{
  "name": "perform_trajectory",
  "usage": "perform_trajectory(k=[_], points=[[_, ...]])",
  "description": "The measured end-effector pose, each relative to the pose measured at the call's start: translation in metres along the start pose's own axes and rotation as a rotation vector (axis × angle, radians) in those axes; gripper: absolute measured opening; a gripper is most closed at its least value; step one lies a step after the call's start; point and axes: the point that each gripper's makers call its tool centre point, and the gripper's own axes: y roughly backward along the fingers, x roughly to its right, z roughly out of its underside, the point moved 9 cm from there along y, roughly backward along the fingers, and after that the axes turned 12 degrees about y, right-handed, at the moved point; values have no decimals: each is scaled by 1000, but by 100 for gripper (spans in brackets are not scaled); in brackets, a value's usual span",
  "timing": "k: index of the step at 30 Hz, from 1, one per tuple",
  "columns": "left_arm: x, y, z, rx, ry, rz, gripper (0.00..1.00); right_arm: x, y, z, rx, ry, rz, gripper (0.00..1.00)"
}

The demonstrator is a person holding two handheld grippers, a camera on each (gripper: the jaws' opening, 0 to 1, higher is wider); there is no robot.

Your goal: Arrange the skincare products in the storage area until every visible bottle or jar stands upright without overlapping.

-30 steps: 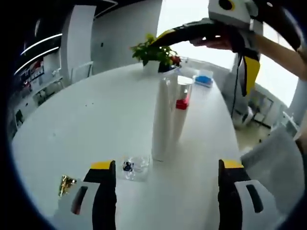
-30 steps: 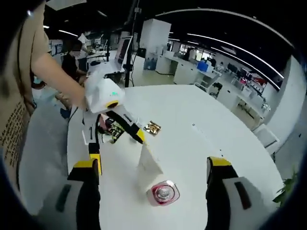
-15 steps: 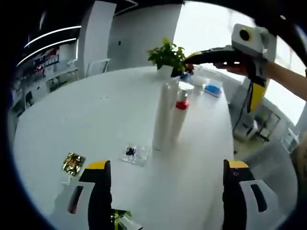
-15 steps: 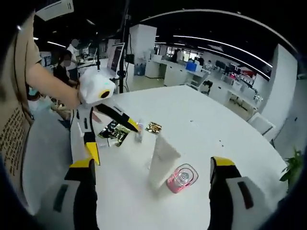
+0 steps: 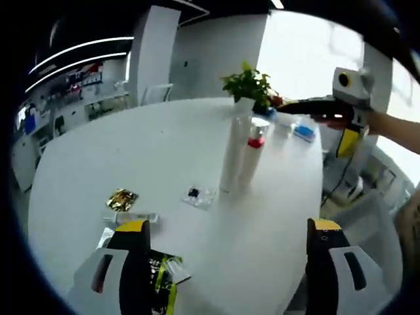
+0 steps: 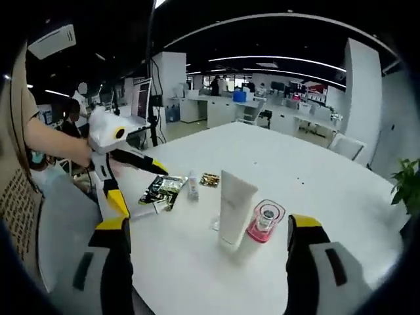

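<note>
White tube (image 6: 235,207) stands upright beyond right gripper's (image 6: 205,252) spread fingers.

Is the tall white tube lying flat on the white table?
No, the tall white tube stands upright on the white table, beside the clear bottle with a red collar.

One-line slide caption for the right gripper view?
White tube and red-collared bottle stand upright side by side on the white table; sachets lie beyond.

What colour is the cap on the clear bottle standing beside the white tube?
Red or pinkish-red. The bottle cap shows best in the right gripper view, next to the white tube.
</note>
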Motion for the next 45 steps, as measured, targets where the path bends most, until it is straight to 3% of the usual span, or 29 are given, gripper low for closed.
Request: perform_trajectory(k=[15,26,32,45], points=[[5,53,38,48,87,-114,97,-32,21,20,6,-80,40,99],[14,85,61,69,98,-188,97,-60,34,35,28,-167,54,98],[15,94,74,59,120,-215,96,-75,39,44,49,-251,68,98],[14,100,82,59,150,-250,95,-84,41,57,30,-289,71,96]])
